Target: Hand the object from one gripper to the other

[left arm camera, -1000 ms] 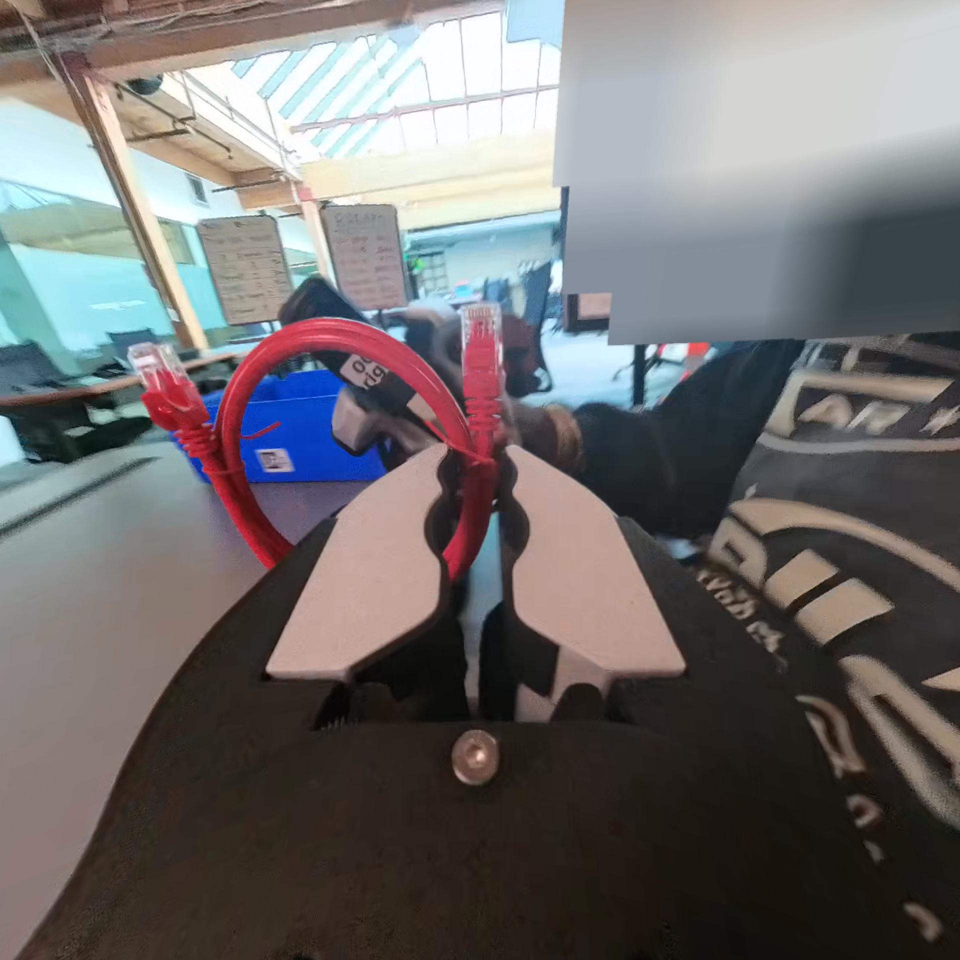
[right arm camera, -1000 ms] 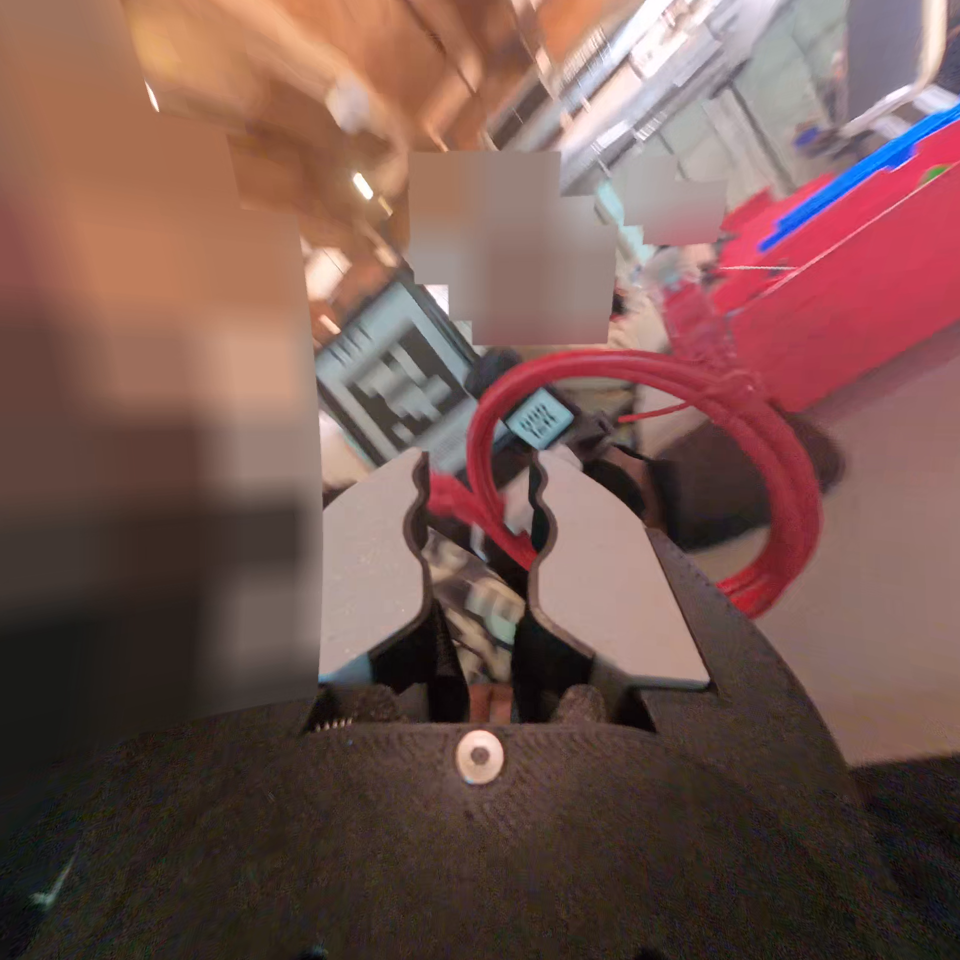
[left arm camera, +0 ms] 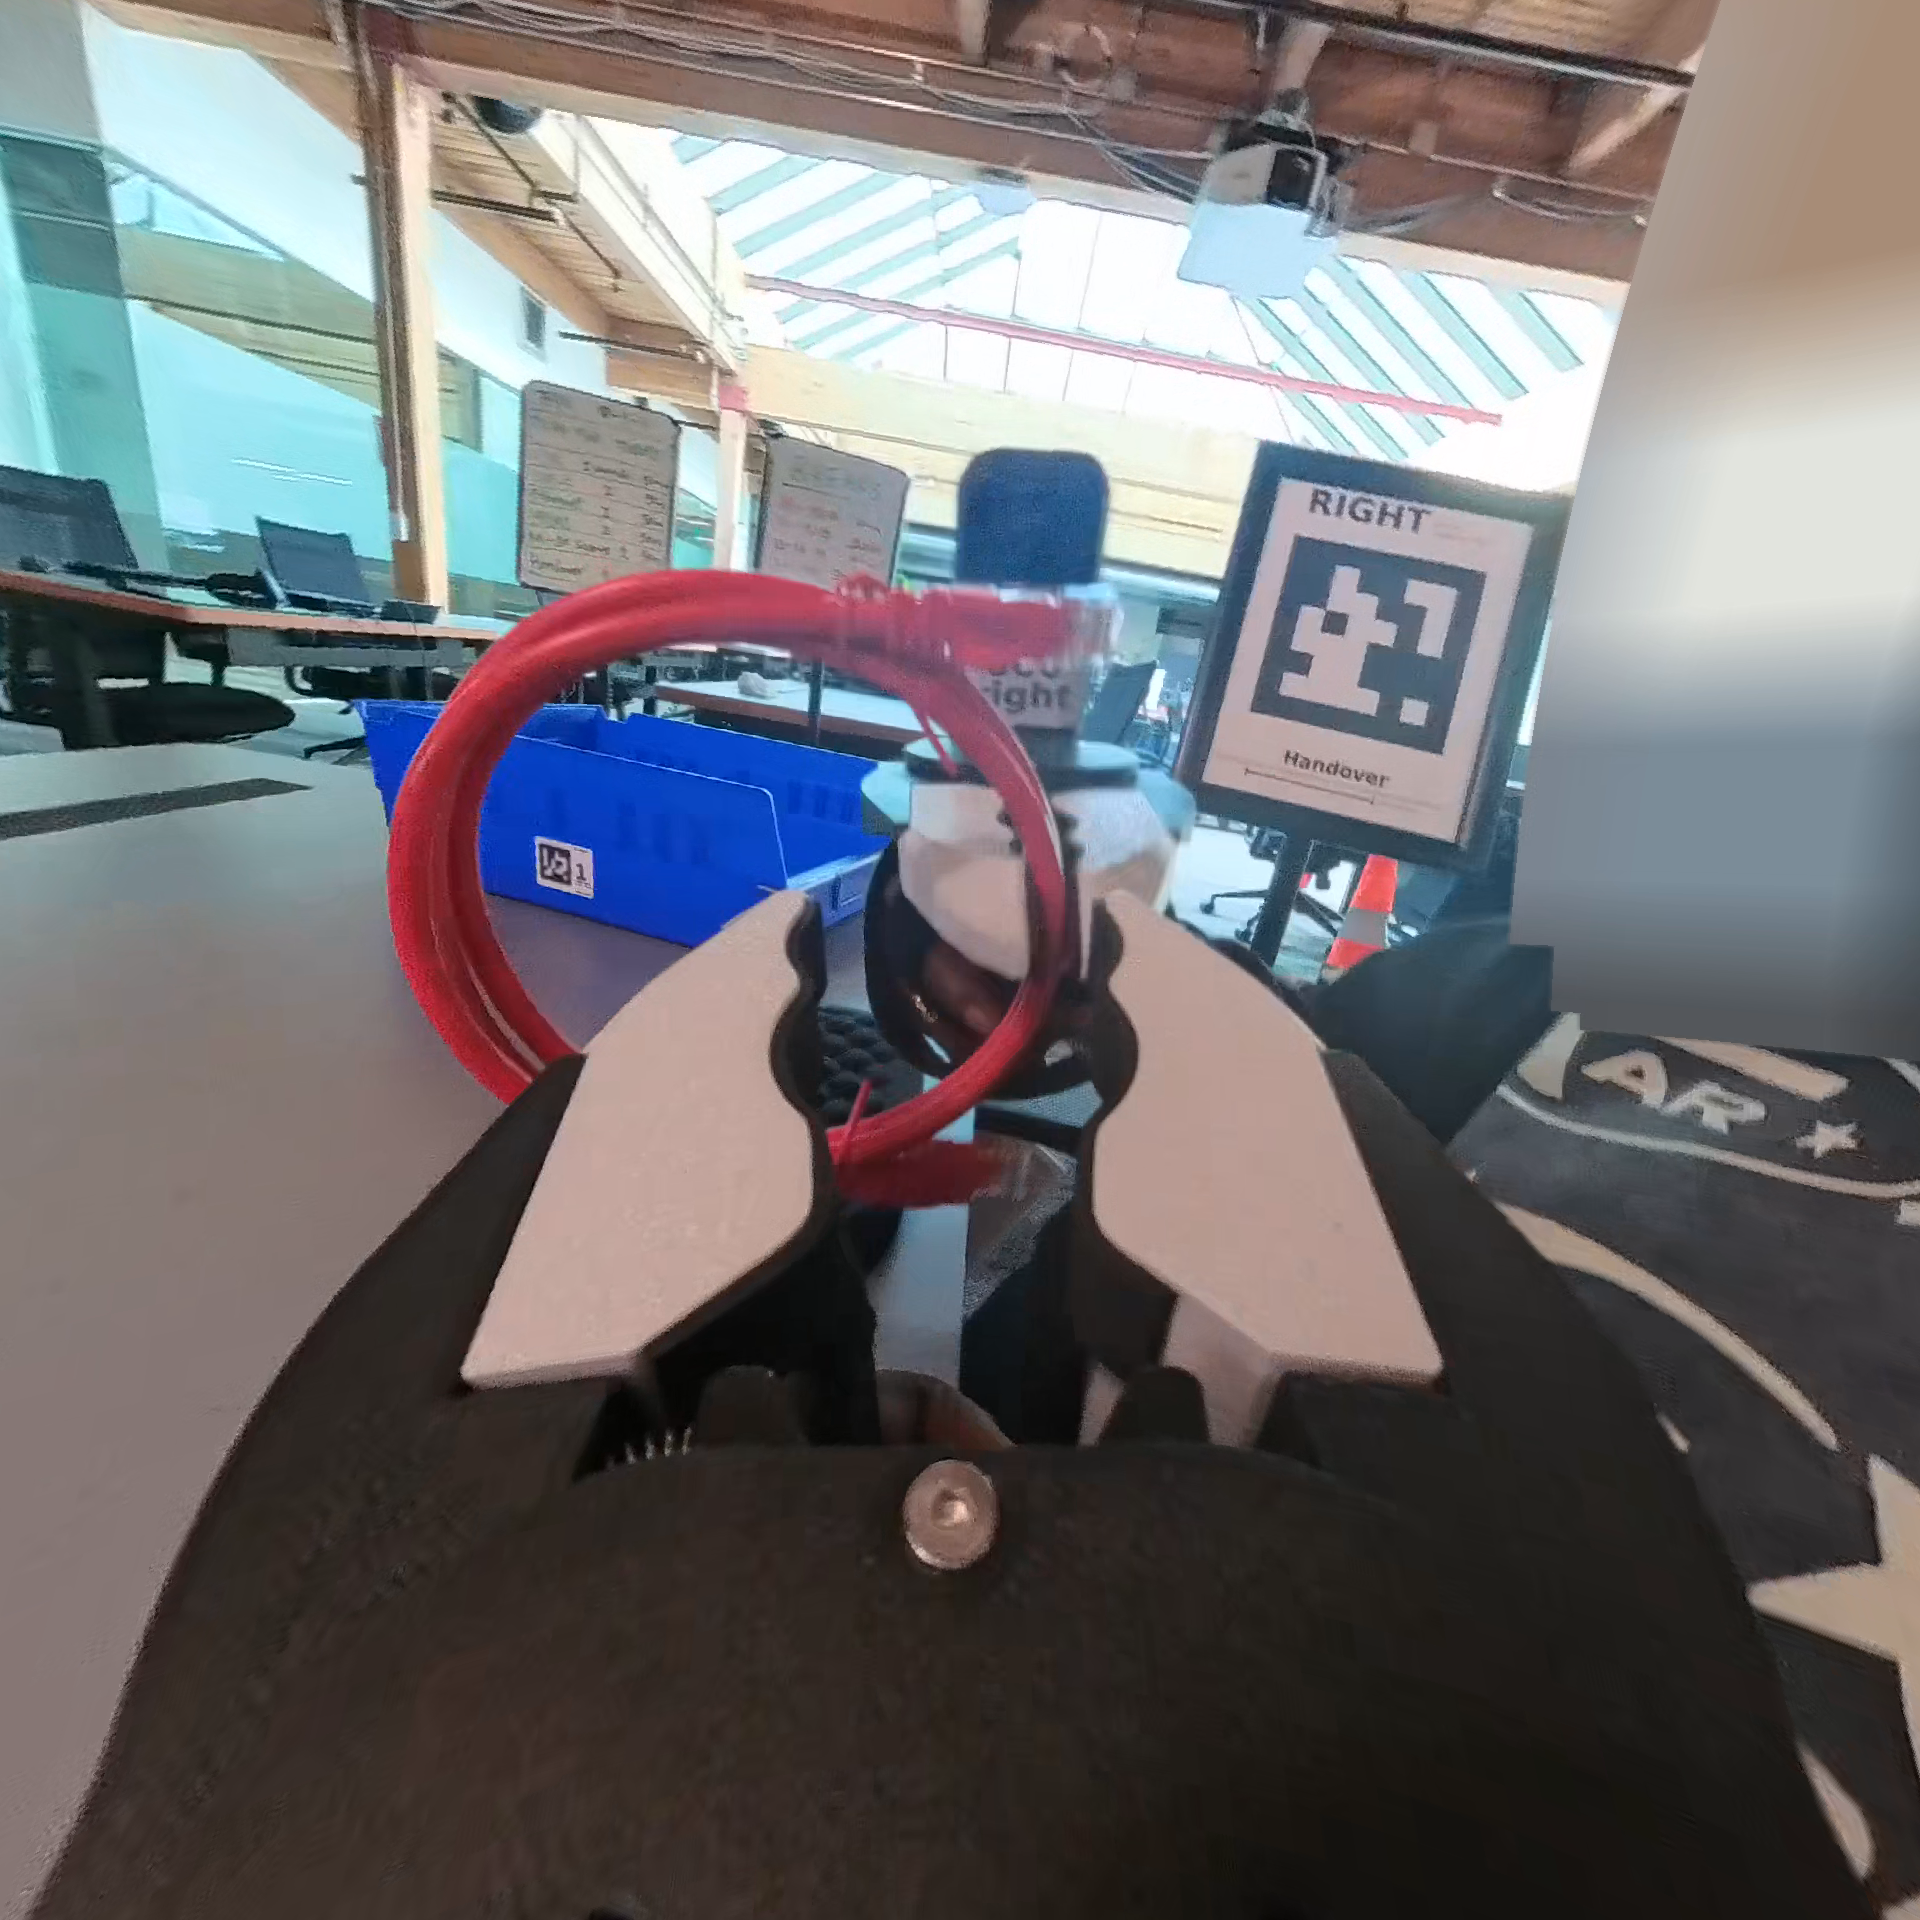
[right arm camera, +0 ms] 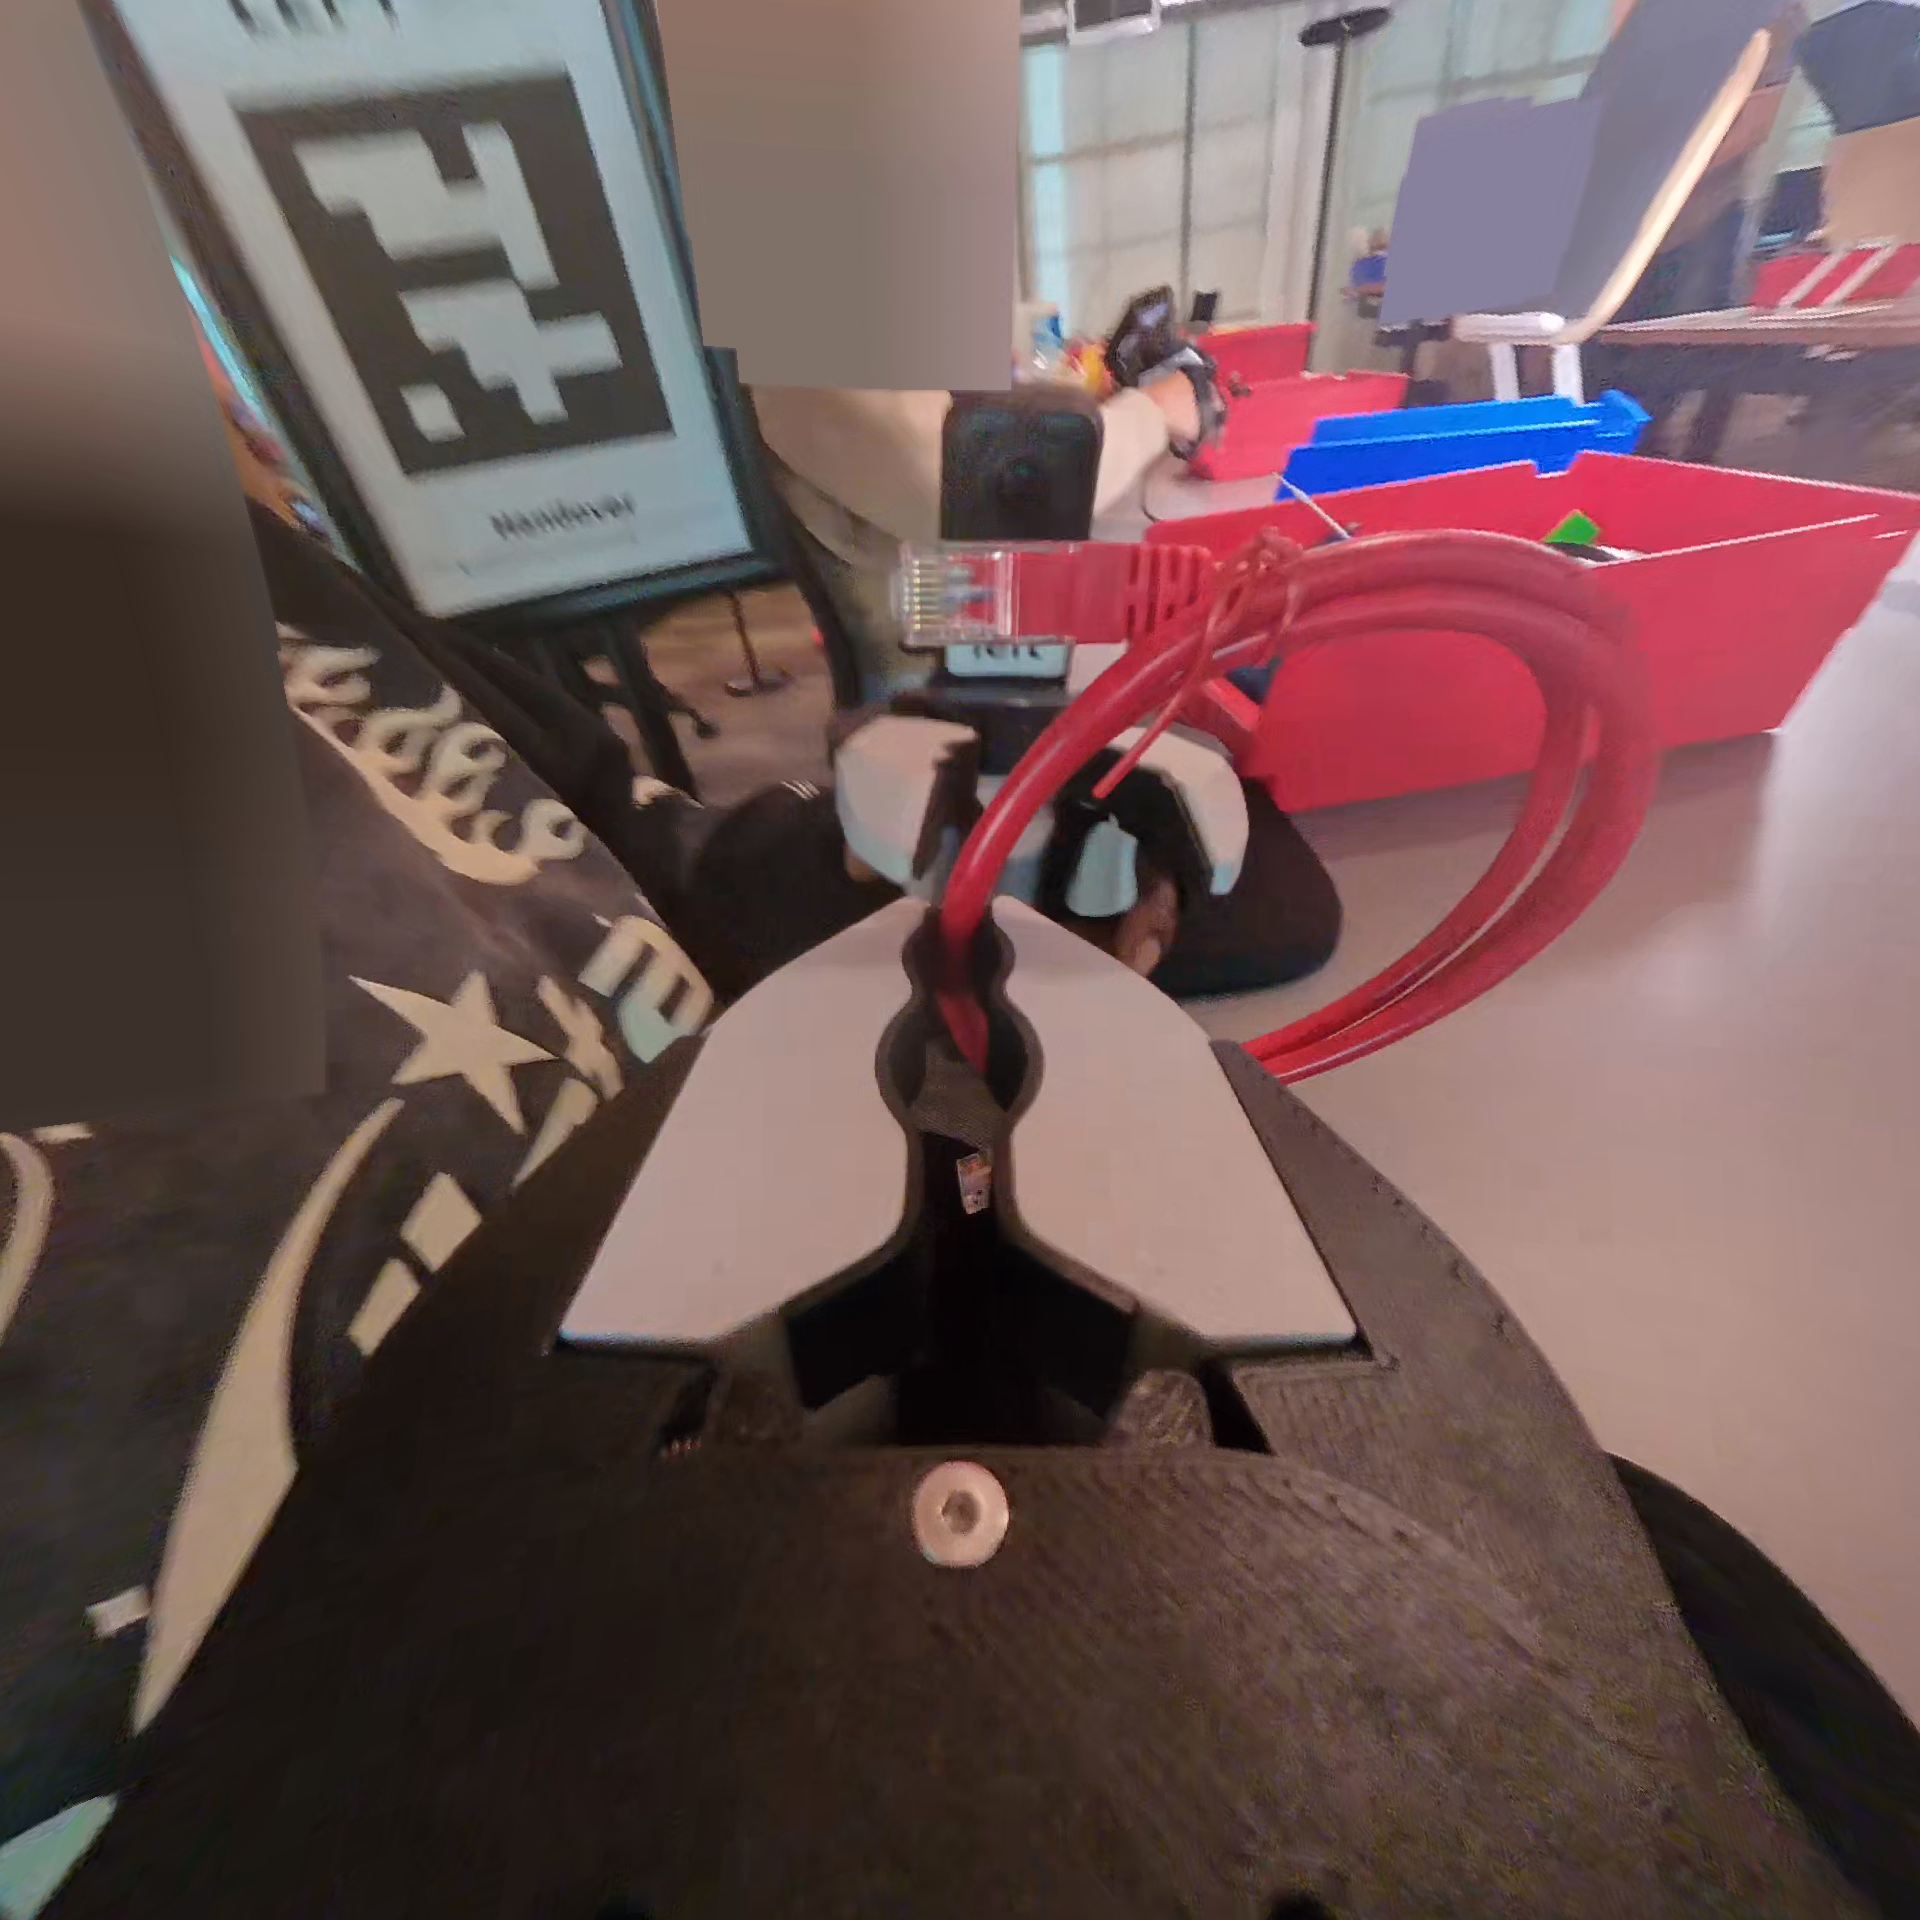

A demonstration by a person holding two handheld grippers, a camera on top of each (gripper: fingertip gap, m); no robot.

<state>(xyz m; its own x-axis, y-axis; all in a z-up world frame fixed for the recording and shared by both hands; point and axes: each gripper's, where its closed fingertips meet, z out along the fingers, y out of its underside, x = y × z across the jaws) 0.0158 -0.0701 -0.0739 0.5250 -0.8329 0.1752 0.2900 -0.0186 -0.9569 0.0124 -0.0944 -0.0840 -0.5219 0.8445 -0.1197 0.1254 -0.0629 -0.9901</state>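
Right gripper (right arm camera: pixel 961 925) fingers clamp red cable (right arm camera: pixel 1621 727); left gripper (left arm camera: pixel 956 920) fingers spread.

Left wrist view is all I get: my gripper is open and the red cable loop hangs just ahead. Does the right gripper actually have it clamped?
Observer: Yes. In the right wrist view the right gripper is shut on the red cable, with the strands pinched near its fingertips.
Operator: Which way does the top plug point from that side?
Observer: The clear plug sticks out level above the right gripper, pointing to the left of that view.
Operator: What lies beyond the loop over there?
Observer: A red bin stands on the table behind the coil.
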